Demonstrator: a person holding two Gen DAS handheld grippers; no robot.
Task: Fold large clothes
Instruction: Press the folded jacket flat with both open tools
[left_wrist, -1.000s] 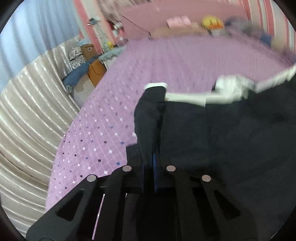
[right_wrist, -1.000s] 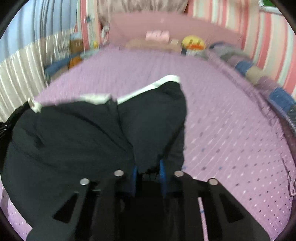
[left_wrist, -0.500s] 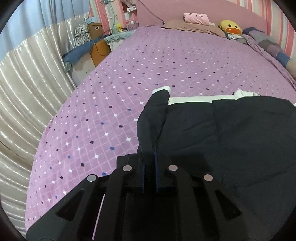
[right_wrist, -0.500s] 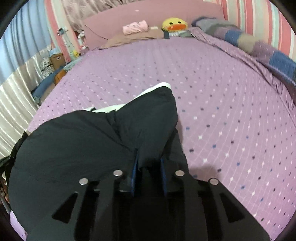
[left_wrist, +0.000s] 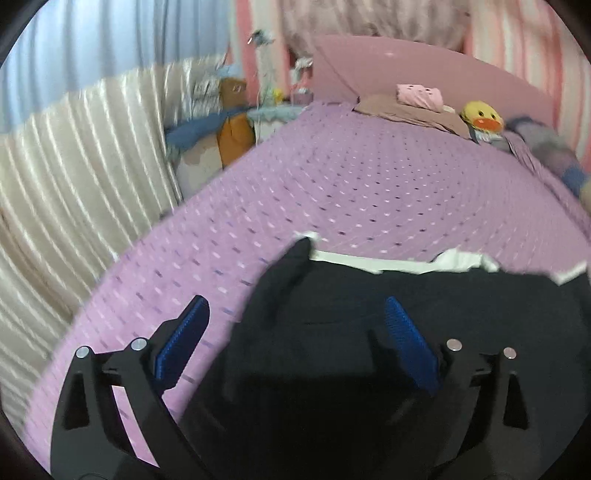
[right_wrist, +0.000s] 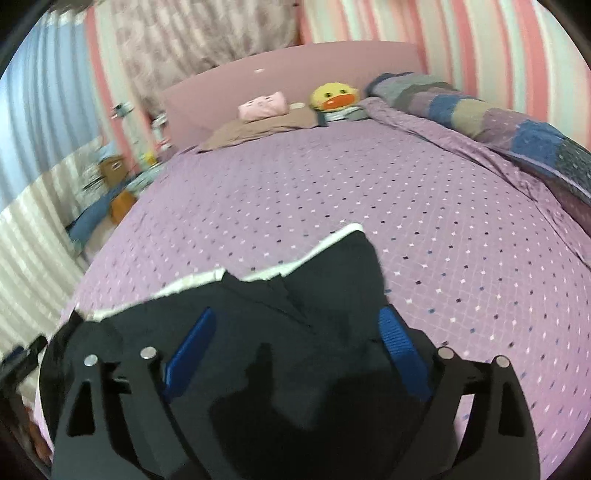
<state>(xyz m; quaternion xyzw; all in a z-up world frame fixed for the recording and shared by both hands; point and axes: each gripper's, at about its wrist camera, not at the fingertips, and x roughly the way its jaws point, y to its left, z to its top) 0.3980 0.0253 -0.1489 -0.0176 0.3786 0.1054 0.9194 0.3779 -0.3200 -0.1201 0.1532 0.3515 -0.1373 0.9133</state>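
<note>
A dark navy garment with a white trim lies spread on the purple dotted bed cover. My left gripper hovers over its left edge; its jaws are opening wide, blue pads apart, and no cloth is pinched between them. In the right wrist view the same garment lies under my right gripper, whose jaws are opening too, blue pads clear of the cloth. A raised fold of the fabric stands between the right fingers, untouched.
At the head of the bed lie a brownish pillow, a pink plush and a yellow duck toy. A patchwork blanket runs along the right side. Cream curtain and cluttered boxes stand left of the bed.
Both grippers were shut on folds of the dark garment; now both have let go and stand wide apart. The cloth has dropped flatter onto the bed. Both views have rolled and shifted.
</note>
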